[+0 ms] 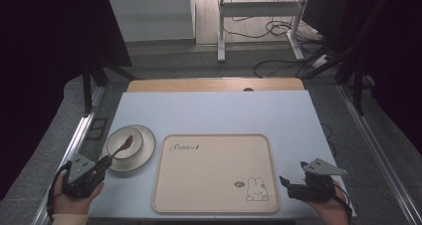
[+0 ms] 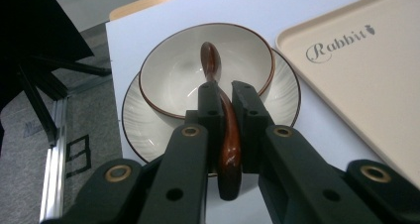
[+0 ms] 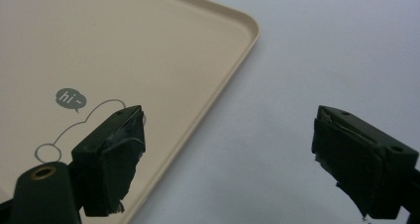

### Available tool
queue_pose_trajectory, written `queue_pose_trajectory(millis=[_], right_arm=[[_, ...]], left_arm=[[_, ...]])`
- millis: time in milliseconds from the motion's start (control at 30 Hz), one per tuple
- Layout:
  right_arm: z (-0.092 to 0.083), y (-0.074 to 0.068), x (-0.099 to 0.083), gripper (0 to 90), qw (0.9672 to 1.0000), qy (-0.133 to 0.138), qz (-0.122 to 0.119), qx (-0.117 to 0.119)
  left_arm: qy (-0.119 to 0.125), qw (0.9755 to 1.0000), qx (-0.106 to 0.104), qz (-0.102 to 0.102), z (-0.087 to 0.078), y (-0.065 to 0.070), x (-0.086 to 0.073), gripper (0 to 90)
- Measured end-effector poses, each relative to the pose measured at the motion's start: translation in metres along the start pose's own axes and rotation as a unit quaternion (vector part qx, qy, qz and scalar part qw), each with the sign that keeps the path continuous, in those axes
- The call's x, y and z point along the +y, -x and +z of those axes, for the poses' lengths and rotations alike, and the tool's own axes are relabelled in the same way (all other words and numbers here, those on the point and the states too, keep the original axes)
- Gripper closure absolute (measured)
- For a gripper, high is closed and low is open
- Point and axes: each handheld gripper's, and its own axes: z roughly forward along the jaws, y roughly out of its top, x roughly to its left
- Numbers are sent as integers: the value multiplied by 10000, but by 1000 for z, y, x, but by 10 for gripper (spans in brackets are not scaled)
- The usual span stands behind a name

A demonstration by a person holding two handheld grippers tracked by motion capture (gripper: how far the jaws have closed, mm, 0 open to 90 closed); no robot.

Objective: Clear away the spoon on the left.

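Observation:
A brown wooden spoon (image 2: 229, 135) lies with its bowl end in a white bowl (image 2: 173, 75) that has a brown rim. The bowl stands on a white ribbed saucer (image 2: 136, 120). My left gripper (image 2: 229, 92) is shut on the spoon's handle, just in front of the bowl. From above, the bowl (image 1: 133, 148), the spoon (image 1: 122, 146) and the left gripper (image 1: 102, 164) sit at the table's near left. My right gripper (image 1: 286, 181) is open at the near right, its jaws straddling the right edge of a beige tray (image 3: 163, 60) with nothing between them.
The beige tray (image 1: 214, 172) with a rabbit drawing lies in the middle of the pale blue table (image 1: 219, 113). A wooden board edge (image 1: 214, 84) runs along the back. A metal stand (image 1: 259, 16) and cables are on the floor beyond.

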Motion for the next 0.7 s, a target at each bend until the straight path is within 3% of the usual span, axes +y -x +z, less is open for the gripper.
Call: queue_pose_trajectory(millis=[700], right_arm=[[-1,0,0,130,10000,63,-9,-13]], left_arm=[[386,9993,-9,-24,-18,1,15,848]])
